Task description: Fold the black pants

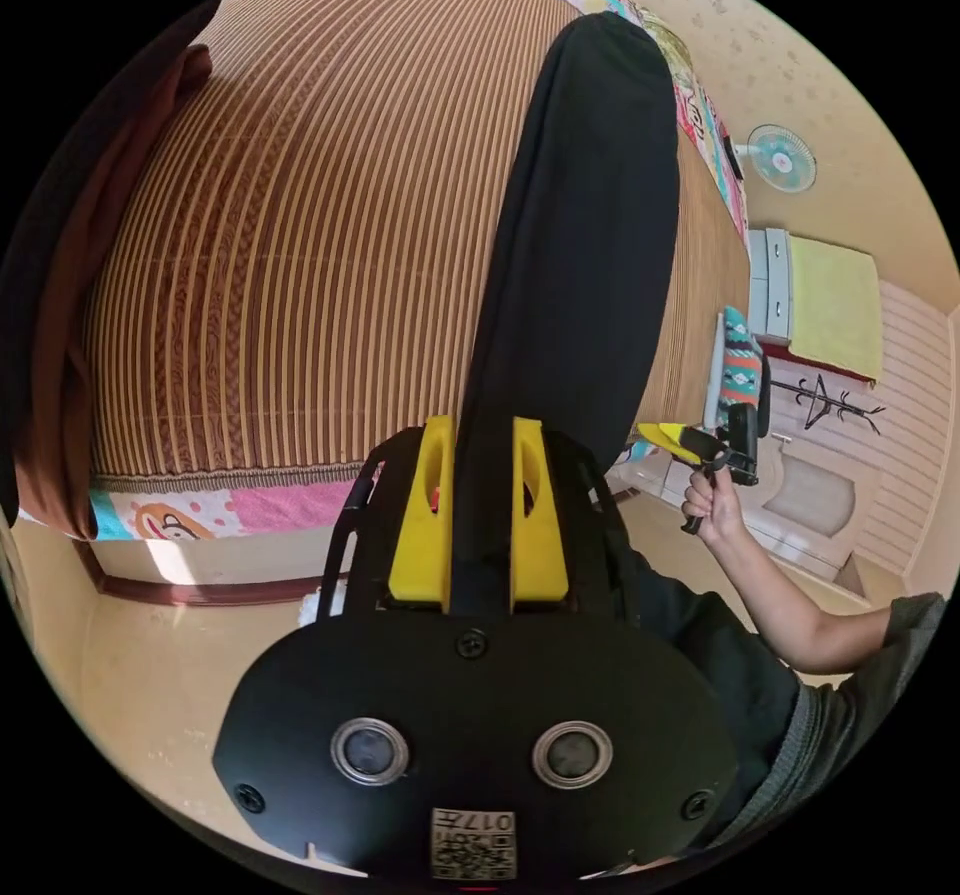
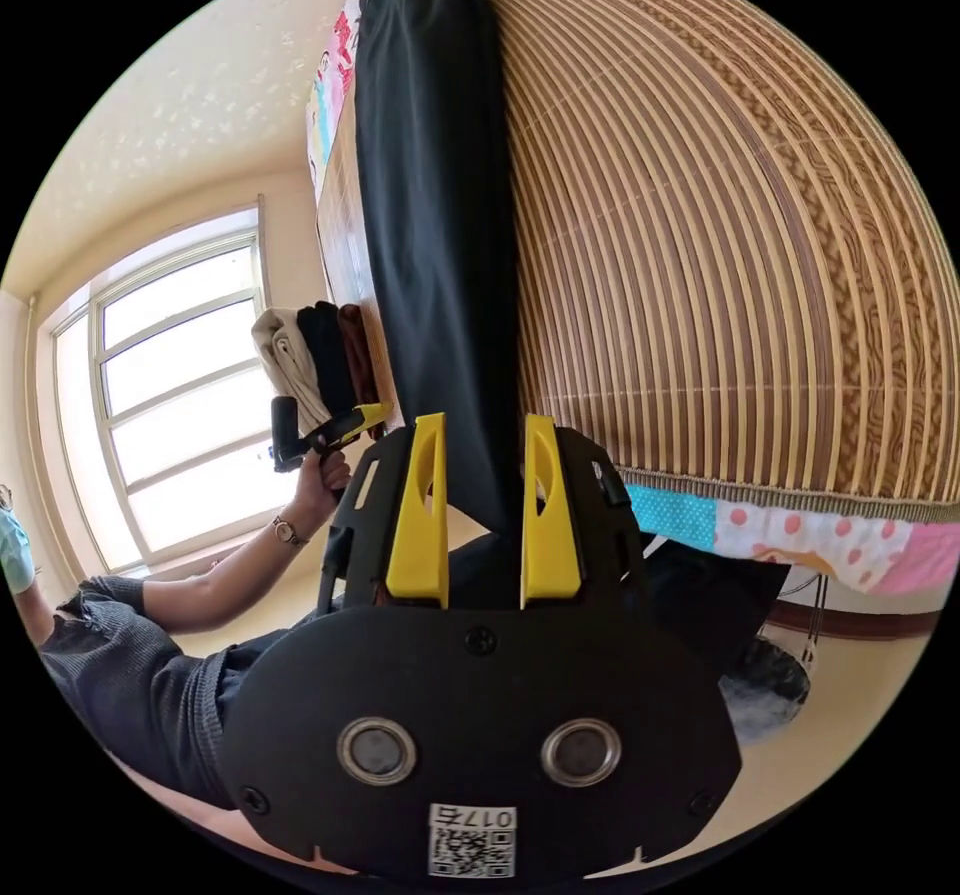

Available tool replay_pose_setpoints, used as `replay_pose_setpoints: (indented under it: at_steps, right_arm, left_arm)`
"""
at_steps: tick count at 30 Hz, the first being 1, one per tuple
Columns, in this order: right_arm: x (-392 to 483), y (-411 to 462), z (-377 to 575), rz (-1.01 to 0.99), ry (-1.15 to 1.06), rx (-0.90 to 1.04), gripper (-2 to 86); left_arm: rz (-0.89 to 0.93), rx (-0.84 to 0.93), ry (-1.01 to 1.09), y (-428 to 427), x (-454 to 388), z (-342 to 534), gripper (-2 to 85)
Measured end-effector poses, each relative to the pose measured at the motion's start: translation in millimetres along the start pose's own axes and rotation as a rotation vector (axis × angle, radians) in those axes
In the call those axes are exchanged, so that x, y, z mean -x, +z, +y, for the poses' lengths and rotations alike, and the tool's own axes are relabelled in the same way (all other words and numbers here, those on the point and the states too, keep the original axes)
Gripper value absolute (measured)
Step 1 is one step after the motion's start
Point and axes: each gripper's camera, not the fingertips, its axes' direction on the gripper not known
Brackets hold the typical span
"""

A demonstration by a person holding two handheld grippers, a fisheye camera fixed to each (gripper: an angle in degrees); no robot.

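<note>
1. Pants first: we see one pair of black pants (image 1: pixel 580 265) lying as a long narrow strip along the striped bamboo mat (image 1: pixel 300 235) on the bed, with the near end coming off the bed's edge toward us.
2. In the left gripper view, the left gripper (image 1: pixel 480 455) has its two yellow jaws set close on either side of the near end of the cloth; we cannot tell for certain that both press it.
3. In the right gripper view, the right gripper (image 2: pixel 482 460) stands the same way at the cloth's end, jaws flanking it, grip likewise uncertain.
4. Edges: the mat ends at a fringe, and a patterned sheet (image 2: pixel 800 535) shows below it at the bed's side.
5. Room: most of the mat beside the strip lies bare.
6. Count: we see three folded garments (image 2: pixel 315 355) stacked beside the pants near the window (image 2: pixel 170 405), and one brown cloth (image 1: pixel 70 335) at the mat's far side.
7. One fan (image 1: pixel 780 157) sits by the wall.
</note>
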Motion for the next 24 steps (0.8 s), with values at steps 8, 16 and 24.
replay_pose_setpoints:
  at_steps: [8, 16, 24]
  right_arm:
    - [1.6, 39.6, -36.8, 0.098, -0.072, 0.183, 4.4]
    - [-6.4, -1.1, 16.5, 0.253, -0.066, 0.207, 4.1]
    - [-66.4, -69.1, -26.4, -0.086, -0.027, -0.117, 10.9]
  left_arm:
    - [-0.236, 0.160, 0.131, 23.6, -38.3, -40.9, 6.4]
    - [-0.060, 0.310, 0.249, 34.2, -74.0, 31.1, 2.4]
    - [0.227, 0.145, 0.215, 5.7, -66.9, -17.0, 14.4]
